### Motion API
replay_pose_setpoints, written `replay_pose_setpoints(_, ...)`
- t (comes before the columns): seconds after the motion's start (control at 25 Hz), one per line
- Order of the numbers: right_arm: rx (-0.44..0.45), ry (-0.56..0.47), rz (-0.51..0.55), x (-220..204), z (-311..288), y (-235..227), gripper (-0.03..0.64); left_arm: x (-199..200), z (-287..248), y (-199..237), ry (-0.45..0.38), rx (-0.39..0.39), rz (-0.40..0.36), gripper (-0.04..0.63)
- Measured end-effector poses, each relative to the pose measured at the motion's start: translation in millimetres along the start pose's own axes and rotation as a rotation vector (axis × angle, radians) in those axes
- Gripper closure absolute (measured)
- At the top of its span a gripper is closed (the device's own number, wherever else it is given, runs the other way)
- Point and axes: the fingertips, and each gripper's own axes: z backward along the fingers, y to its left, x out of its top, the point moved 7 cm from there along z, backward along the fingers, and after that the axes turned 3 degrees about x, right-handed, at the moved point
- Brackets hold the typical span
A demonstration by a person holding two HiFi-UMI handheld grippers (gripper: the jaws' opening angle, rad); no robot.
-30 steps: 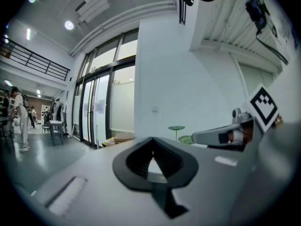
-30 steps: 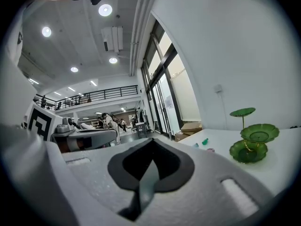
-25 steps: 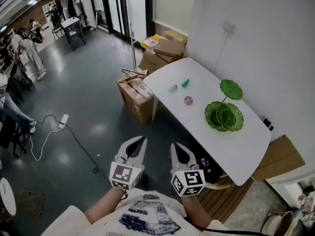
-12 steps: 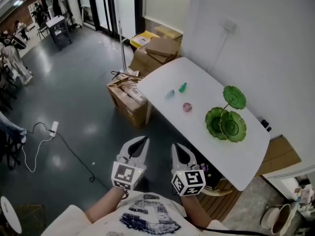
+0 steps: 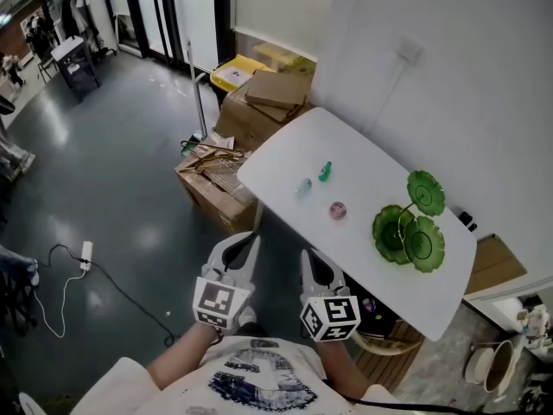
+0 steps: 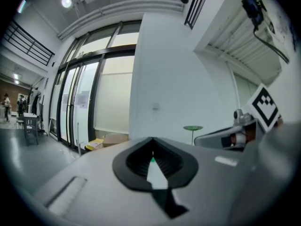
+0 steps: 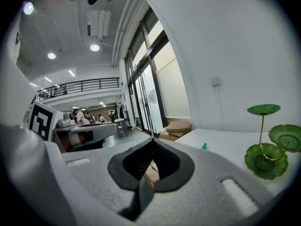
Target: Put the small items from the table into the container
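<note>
I am holding left gripper (image 5: 248, 240) and right gripper (image 5: 308, 258) closed, empty; green piece (image 5: 325, 172), pale piece (image 5: 302, 187), pink bead (image 5: 338, 210) are looking light, slippery, suiting mid-body pinches.

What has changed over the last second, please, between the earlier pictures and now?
The person has walked toward the table, bringing the left gripper and right gripper along. Nothing was taken hold of or let go. Both grippers stayed shut, empty and side by side; the green item, clear item, pink item and stand lie where they were.
</note>
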Motion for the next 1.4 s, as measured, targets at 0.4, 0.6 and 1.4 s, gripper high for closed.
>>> replay_pose_setpoints(0.4, -0.129, 0.008, -0.014, 3.0, -40.1, -3.7, 0.618, -12.8, -34.7, 50.0, -0.004, -0.089, 0.036, 0.604)
replay_pose_setpoints(0.6, -0.193, -0.005, -0.023, 6.7, -46.3, -19.9, 0.618, -13.2, -58.0, 50.8, -0.006, -0.129, 0.041, 0.605)
replay_pose_setpoints(1.4, -0.336, -0.054, -0.147, 38.6, -105.9, -186.1, 0.618, 10.7, -261.1, 20.2, 0.057, -0.314, -0.060, 0.604)
